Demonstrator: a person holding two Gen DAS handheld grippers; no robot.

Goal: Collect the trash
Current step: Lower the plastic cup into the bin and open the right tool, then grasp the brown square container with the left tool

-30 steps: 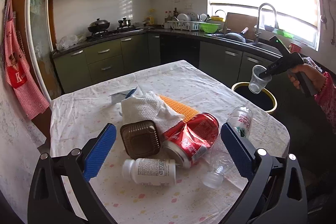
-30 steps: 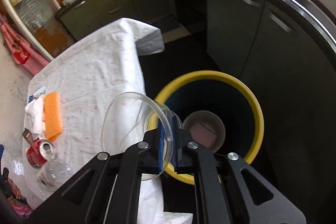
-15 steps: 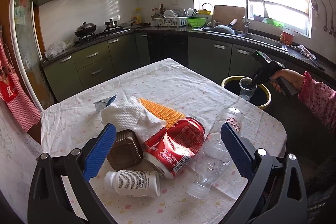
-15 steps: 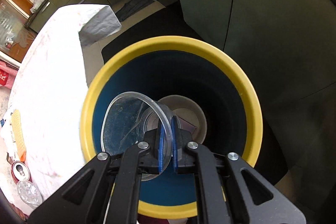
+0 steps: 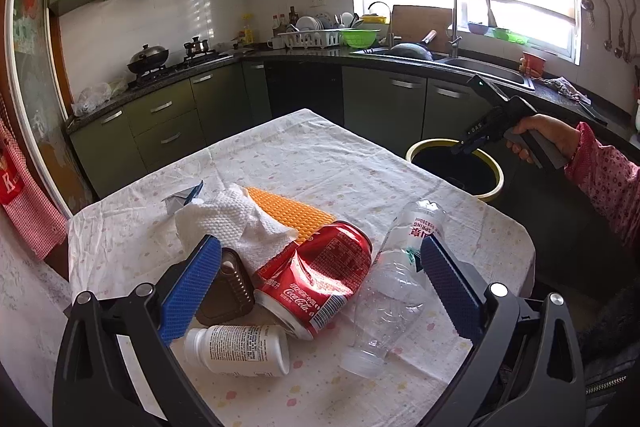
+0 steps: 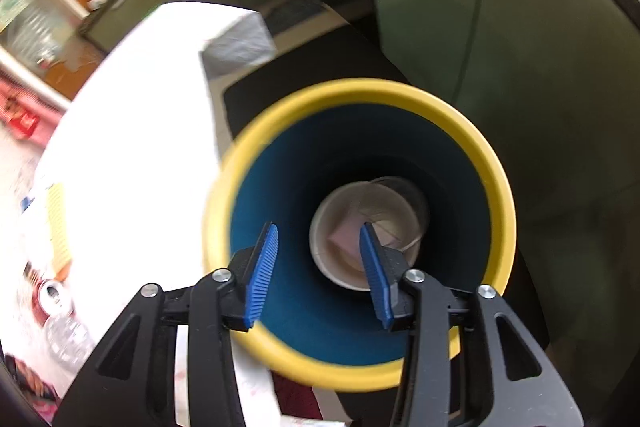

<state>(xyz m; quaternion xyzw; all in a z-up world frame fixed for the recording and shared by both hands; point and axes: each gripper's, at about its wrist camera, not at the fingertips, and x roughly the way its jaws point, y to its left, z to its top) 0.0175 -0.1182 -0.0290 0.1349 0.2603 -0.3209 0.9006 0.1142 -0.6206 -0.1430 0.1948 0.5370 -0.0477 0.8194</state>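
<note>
My left gripper point(image 5: 316, 287) is open and empty, low over the trash on the table: a crushed red cola can point(image 5: 320, 283), a clear plastic bottle point(image 5: 396, 287), a white pill bottle point(image 5: 240, 349), a brown lid point(image 5: 230, 291), a white paper towel point(image 5: 232, 223) and an orange mat point(image 5: 292, 213). My right gripper point(image 6: 320, 267) is open and empty above the yellow-rimmed bin point(image 6: 496, 195). A clear plastic cup point(image 6: 404, 195) lies at the bin's bottom beside a paper cup point(image 6: 344, 251). The bin point(image 5: 494, 175) stands past the table's right corner.
The table wears a white cloth point(image 5: 280, 155). Green kitchen cabinets point(image 5: 384, 107), a sink with a tap point(image 5: 468, 15) and a stove point(image 5: 168, 67) line the walls. A small blue-edged wrapper point(image 5: 182, 195) lies behind the towel.
My right gripper opened and let go of the clear cup, which dropped to the bottom of the bin. My left gripper came lower and closer to the can.
</note>
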